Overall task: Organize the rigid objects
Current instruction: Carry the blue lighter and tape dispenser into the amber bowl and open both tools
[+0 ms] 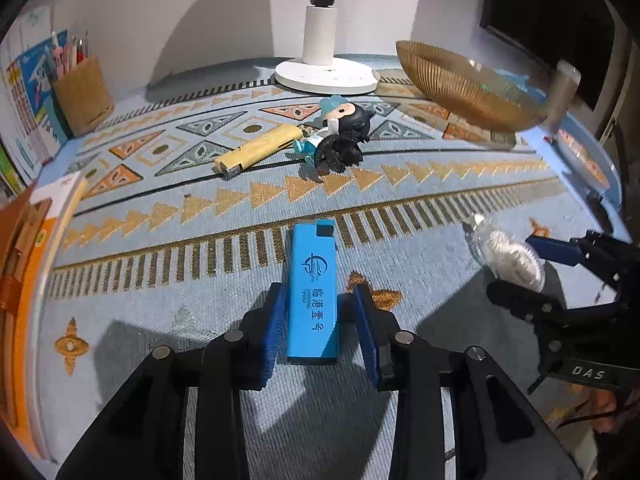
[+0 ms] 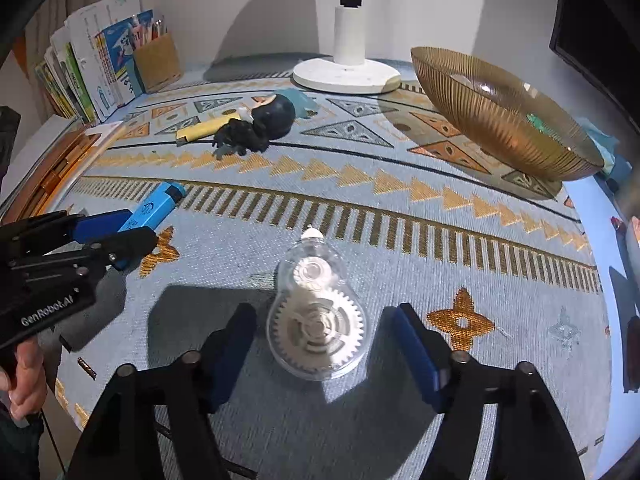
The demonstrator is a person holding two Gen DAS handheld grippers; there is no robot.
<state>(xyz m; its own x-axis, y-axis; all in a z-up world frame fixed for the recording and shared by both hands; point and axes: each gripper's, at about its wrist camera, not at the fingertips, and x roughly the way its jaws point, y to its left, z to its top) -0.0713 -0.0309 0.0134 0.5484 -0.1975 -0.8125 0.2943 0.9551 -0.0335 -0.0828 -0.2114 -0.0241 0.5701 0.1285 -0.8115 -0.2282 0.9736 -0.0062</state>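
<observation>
A blue lighter [image 1: 313, 292] lies flat on the patterned mat [image 1: 200, 320], pointing away from me. My left gripper [image 1: 319, 296] straddles its near half, jaws open; a gap shows beside the right pad. A clear correction-tape dispenser [image 2: 316, 320] with white gears lies between the fingers of my right gripper [image 2: 324, 312], which is open with a gap on both sides. The right wrist view shows the left gripper [image 2: 120, 236] over the blue lighter [image 2: 154, 210]. The left wrist view shows the right gripper [image 1: 516, 268] around the dispenser [image 1: 512, 260].
A yellow lighter [image 1: 258, 148] and a dark toy figurine [image 1: 340, 132] lie mid-mat. A ribbed amber bowl [image 1: 468, 84] stands at the back right and a white lamp base [image 1: 326, 74] at the back. A pen holder [image 1: 82, 96] and books line the left edge.
</observation>
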